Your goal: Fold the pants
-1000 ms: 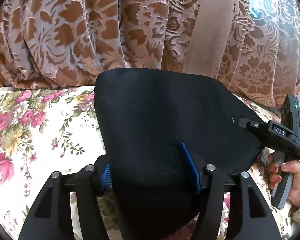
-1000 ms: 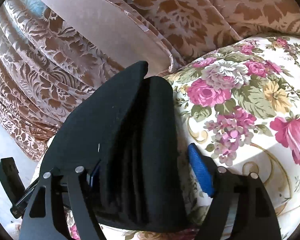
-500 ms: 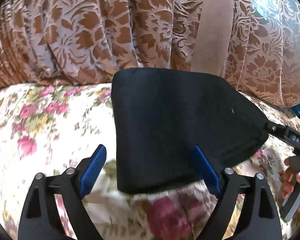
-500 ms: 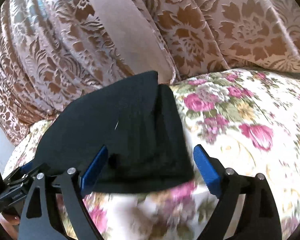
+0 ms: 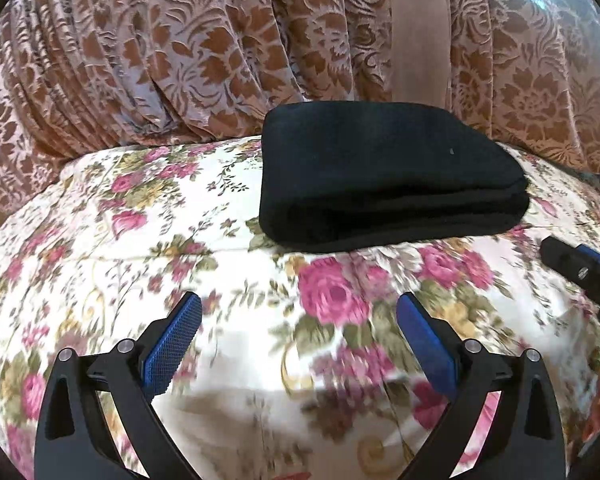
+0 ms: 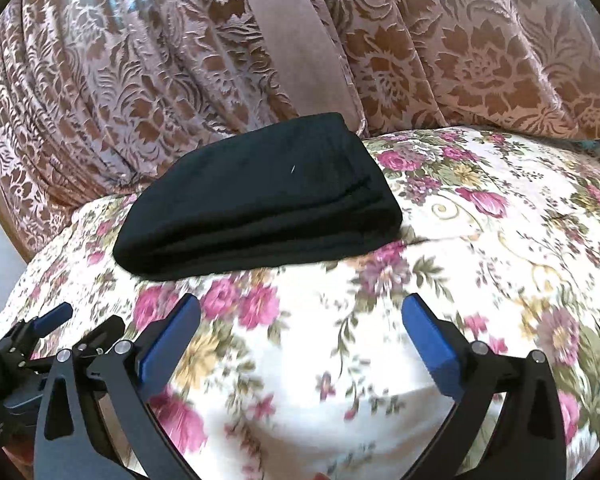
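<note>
The black pants (image 5: pixel 384 176) lie folded in a thick flat bundle on the floral cushion (image 5: pixel 140 240), near its far edge against the curtain. In the right wrist view the pants (image 6: pixel 260 208) lie left of centre. My left gripper (image 5: pixel 298 320) is open and empty, pulled back from the bundle's near edge. My right gripper (image 6: pixel 300 320) is open and empty too, back from the bundle. The right gripper's tip (image 5: pixel 580 268) shows at the right edge of the left wrist view. The left gripper's tip (image 6: pixel 56 320) shows at lower left in the right wrist view.
A brown patterned curtain (image 5: pixel 180 60) hangs right behind the cushion. A plain beige strip (image 6: pixel 296 36) runs down it. The cushion's rounded front edge (image 6: pixel 340 420) drops away close to the grippers.
Both grippers opened and let go of the pants, then drew back toward the cushion's front. The folded pants now rest alone on the cushion.
</note>
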The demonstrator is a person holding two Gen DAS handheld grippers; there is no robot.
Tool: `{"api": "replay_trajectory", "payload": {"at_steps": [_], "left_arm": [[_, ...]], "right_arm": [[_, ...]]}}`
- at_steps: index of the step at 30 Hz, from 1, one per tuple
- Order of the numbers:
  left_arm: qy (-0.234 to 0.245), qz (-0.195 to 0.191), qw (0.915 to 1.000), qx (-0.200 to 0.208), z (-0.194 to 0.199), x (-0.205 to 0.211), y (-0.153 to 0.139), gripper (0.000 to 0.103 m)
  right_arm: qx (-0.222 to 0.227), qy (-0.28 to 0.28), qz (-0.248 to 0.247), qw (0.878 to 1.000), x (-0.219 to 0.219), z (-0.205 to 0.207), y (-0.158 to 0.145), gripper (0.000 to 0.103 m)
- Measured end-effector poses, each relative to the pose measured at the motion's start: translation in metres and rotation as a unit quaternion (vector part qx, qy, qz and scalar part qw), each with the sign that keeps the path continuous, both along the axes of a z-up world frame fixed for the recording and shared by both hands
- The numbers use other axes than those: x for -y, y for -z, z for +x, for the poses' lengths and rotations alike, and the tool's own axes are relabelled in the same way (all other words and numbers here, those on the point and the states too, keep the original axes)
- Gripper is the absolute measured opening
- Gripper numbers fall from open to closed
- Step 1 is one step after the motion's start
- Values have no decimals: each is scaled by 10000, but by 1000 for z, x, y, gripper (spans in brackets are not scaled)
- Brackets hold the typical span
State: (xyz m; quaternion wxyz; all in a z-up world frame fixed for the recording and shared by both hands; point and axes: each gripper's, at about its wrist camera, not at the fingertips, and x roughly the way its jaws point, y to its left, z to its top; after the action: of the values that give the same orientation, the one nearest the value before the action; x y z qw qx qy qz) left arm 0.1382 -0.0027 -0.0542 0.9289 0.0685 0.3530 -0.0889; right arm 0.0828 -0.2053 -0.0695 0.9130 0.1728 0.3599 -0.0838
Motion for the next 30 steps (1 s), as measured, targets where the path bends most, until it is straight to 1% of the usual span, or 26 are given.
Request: {"api": "replay_trajectory", "payload": {"at_steps": [3, 5, 6, 9, 11, 14, 18, 21, 24, 27, 30], "left_arm": [[-25, -90, 10000, -12, -18, -4, -9, 97], [-27, -179, 9998, 4, -27, -6, -14, 97], [-42, -221, 9997, 8, -32, -7, -17, 99], [-87, -279, 9995, 86, -45, -9, -25, 99], [-81, -275, 9995, 130, -52, -10, -29, 99], [-148, -237, 9993, 228, -62, -13, -35, 99], [-216, -343, 9989, 230, -70, -20, -39, 99], [-290, -351, 9985, 295, -75, -25, -43, 99], [-275, -343, 9985, 327, -80, -27, -46, 99], [-241, -449, 9982, 328, -85, -29, -50, 99], [-222, -464, 9980, 377, -88, -30, -53, 99]], "right_arm": [[-31, 20, -68, 10000, -8, -12, -5, 101], [-60, 58, -203, 9998, -14, -20, -9, 101], [-80, 94, -311, 9994, -17, -25, -12, 101], [-88, 107, -475, 9988, -24, -33, -17, 101], [-52, 142, -573, 9982, -28, -40, -22, 101], [7, 169, -594, 9981, -30, -48, -28, 101], [32, 132, -677, 9976, -36, -55, -34, 101], [31, 94, -760, 9971, -42, -56, -35, 101], [58, 34, -774, 9970, -48, -57, -37, 101], [83, -1, -858, 9963, -53, -57, -38, 101], [114, 16, -875, 9961, -53, -58, -40, 101]]}}
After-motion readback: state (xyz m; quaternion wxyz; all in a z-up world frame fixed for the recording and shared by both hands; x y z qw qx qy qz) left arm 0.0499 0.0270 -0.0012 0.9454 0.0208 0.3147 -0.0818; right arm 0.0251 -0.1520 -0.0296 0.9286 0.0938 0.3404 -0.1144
